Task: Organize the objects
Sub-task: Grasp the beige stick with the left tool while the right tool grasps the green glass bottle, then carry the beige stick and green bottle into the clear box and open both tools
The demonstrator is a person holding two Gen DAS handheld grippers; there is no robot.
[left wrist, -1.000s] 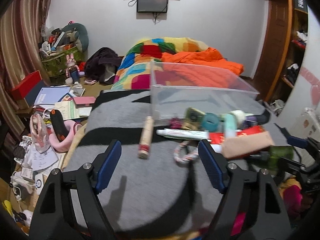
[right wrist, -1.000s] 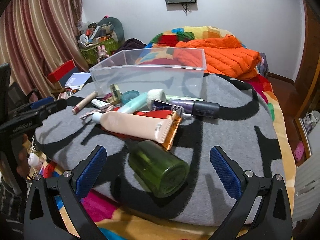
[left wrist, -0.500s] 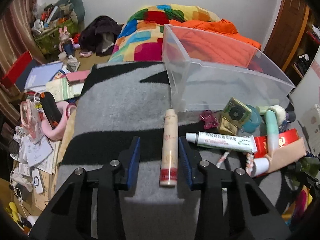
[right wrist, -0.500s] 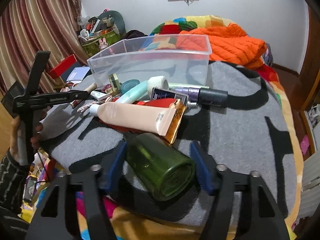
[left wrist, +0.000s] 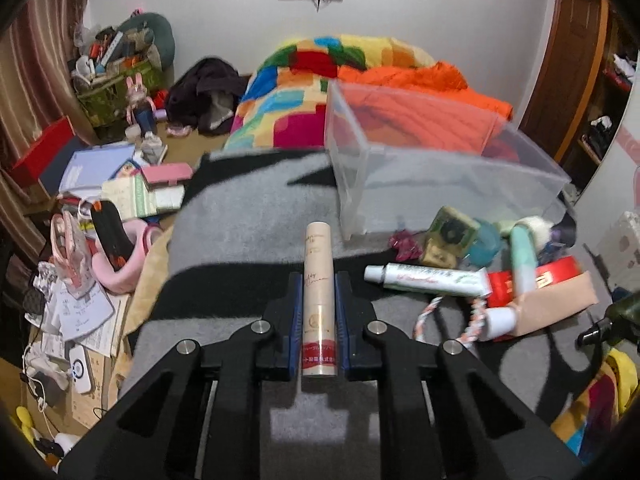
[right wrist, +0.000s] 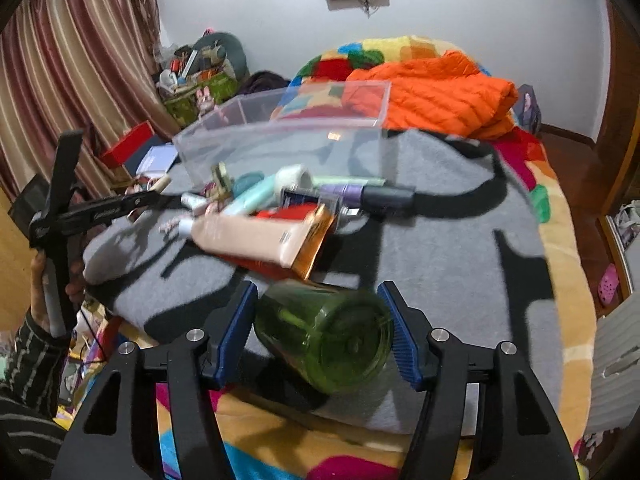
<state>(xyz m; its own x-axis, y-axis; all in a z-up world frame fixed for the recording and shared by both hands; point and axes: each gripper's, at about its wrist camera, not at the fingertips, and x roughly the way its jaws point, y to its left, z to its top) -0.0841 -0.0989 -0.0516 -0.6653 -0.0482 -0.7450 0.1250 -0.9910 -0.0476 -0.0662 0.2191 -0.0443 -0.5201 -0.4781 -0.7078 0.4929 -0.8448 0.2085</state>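
Observation:
My left gripper [left wrist: 318,284] is shut on a beige cosmetic tube [left wrist: 318,264] with a red band, which lies along the fingers over the grey blanket [left wrist: 248,216]. My right gripper [right wrist: 318,300] is shut on a dark green bottle [right wrist: 326,334] that lies on its side at the blanket's near edge. A clear plastic bin [left wrist: 432,172] stands behind the pile; it also shows in the right wrist view [right wrist: 288,136]. The left gripper shows at the left in the right wrist view [right wrist: 100,212].
A pile of toiletries lies in front of the bin: a white toothpaste tube [left wrist: 428,278], a large beige tube [right wrist: 256,236], a mint tube [left wrist: 522,256], a purple bottle [right wrist: 360,192], a red box [left wrist: 536,280]. Clutter covers the floor at left [left wrist: 80,240].
Both grippers have closed: the left onto the beige tube, the right onto the green bottle. Both views have tilted up a little.

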